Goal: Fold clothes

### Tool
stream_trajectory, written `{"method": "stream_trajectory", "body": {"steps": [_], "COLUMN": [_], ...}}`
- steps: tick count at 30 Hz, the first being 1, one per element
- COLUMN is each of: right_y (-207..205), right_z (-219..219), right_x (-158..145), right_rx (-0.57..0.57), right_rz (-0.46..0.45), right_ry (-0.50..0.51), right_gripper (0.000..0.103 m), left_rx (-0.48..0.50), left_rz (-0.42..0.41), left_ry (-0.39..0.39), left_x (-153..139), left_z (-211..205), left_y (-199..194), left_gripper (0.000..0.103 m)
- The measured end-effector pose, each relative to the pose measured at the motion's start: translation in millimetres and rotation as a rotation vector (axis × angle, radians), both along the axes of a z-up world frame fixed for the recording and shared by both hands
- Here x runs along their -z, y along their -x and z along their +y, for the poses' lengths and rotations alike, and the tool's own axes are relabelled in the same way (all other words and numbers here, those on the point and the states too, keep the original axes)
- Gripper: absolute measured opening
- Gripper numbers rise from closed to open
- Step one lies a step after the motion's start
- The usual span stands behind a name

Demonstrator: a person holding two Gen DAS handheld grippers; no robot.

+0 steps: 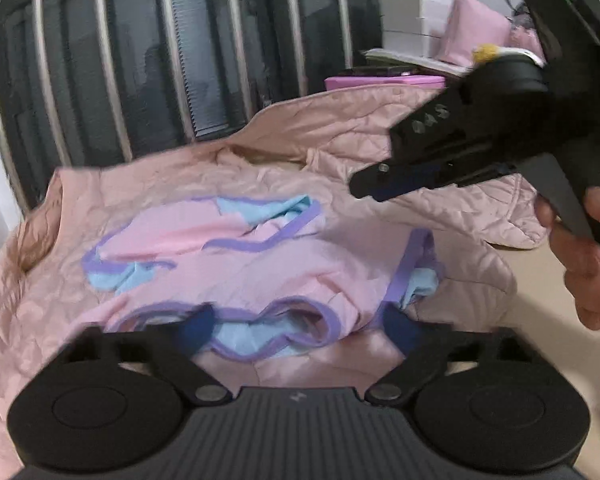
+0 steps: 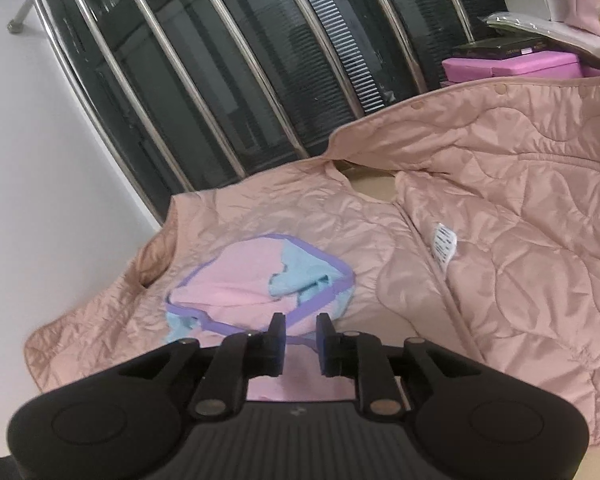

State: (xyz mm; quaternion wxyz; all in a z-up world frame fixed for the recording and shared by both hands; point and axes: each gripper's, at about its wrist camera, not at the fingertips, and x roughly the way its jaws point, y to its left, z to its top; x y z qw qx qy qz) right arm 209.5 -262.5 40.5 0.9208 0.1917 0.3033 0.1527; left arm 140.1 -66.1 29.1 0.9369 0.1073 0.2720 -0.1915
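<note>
A small pink and light-blue garment with purple trim (image 1: 236, 256) lies crumpled on a pink quilted jacket (image 1: 340, 128) spread over the table. My left gripper (image 1: 300, 320) is open, its fingers just above the garment's near edge. My right gripper (image 2: 301, 344) is open with a narrow gap, hovering over the garment (image 2: 252, 280) and holding nothing. In the left wrist view the right gripper (image 1: 364, 188) shows from the side, held in a hand above the jacket. The jacket (image 2: 520, 208) lies open with a white label (image 2: 443, 246) showing.
A metal railing (image 2: 228, 92) in front of a dark window stands behind the table. Magenta boxes (image 2: 512, 66), white boxes (image 1: 412, 16) and a pink bag (image 1: 480, 28) are stacked at the back right. Bare beige tabletop (image 1: 540, 280) shows at right.
</note>
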Motion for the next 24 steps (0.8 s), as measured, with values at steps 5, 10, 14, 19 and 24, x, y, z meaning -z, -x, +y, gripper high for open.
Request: {"method": "stream_trajectory", "body": {"steps": [5,10,14,19,24], "right_y": [-1.6,5.6,9.0,1.1,-2.3], "right_z": [9.5,19.9,18.9,4.3,2.8], "right_x": [2.2,-4.9,-8.9,-1.7,3.5], "right_rx": [-0.048,-0.128,-0.157,-0.019,-0.005], "right_rz": [0.022,-0.019,-0.01,0.037,0.06], "right_ry": [0.04,0.082,0.129,0.147,0.15], "right_gripper": [0.022,0.04,0.053,0.053,0.053], "left_rx": [-0.187,-0.358,-0.267,-0.106,-0.076], "left_rz": [0.012,-0.032,0.059,-0.034,-0.079], "left_ry": [0.241,0.428,0.441,0.138,-0.054], "left_x": [-17.9,-30.2,-26.1,-20.5,3.8], "left_z": [59.5,116.5,107.7,31.3,-12.2], "left_y": [-19.6,-18.8,-22.7,-7.0,2.4], "left_gripper": [0.018,0.018,0.087,0.097,0.063]}}
